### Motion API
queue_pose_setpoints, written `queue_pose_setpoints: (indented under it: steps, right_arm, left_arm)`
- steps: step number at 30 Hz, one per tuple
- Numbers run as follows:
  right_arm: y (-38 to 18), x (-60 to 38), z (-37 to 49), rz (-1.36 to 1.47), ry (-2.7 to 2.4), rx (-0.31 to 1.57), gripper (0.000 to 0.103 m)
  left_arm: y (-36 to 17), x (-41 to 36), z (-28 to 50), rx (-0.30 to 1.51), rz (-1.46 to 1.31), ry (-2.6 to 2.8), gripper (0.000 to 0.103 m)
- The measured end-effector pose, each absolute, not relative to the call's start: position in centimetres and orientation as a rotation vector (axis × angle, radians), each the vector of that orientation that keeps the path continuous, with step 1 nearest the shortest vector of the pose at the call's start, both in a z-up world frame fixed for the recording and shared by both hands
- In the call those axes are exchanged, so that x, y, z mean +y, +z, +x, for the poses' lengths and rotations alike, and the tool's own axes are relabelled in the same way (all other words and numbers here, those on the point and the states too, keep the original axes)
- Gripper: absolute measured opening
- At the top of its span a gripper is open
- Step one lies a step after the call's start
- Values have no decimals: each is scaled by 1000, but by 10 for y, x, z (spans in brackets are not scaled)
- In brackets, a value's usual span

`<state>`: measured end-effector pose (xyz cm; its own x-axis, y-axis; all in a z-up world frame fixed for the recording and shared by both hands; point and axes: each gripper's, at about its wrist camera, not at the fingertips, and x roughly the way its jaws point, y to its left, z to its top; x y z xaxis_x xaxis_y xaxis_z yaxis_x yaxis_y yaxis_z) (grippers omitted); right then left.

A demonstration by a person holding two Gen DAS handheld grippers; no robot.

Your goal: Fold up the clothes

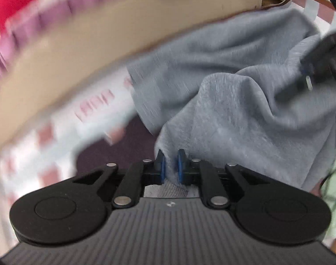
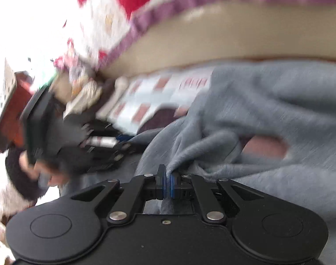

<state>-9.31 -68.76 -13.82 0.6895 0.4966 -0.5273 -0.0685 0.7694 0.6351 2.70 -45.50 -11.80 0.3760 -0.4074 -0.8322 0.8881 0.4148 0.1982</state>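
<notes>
Grey fleece garment (image 1: 234, 114) lies bunched ahead of both my claws, on a checked sheet (image 1: 64, 132) beside a beige mattress edge (image 1: 101, 50). It spreads away from my left claw (image 1: 171, 165), forward and to its right side, and it rises in a loose ridge toward my other claw.

My left claw is almost closed. Its blue pads (image 1: 161, 165) have a thick fold of the fleece between them, and the cloth fills the whole gap, so I judge that it grips. My right claw (image 2: 168, 183) is closed nearly completely, with only a thin edge of the same fleece pinched between the pads. From this pinch the cloth pulls up in tight wrinkles.

I think the step is the taking of two edge points, so that the garment can be lifted and spread out. No fold is made yet; the cloth is still crumpled.

The next move needs both claws to keep the grip and to go apart and upward together, until the fleece hangs flat between them. The pictures are blurred, so I cannot say which part of the garment each claw has.
</notes>
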Motion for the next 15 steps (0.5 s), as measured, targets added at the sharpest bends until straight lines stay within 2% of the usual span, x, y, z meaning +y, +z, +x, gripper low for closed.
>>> queue_pose_setpoints:
  steps: [6, 11, 14, 15]
  right_arm:
    - [-108, -752, -126, 715, 85, 513, 11]
    - [-92, -779, -151, 655, -73, 493, 11]
    - [-93, -778, -155, 659, -61, 509, 12]
    - [-95, -775, -153, 671, -50, 516, 15]
  left_arm:
    - [-59, -438, 37, 565, 688, -755, 0]
    - [-56, -413, 78, 748, 496, -800, 0]
    - [-84, -404, 94, 911, 394, -808, 6]
    - [-95, -402, 100, 973, 358, -811, 13]
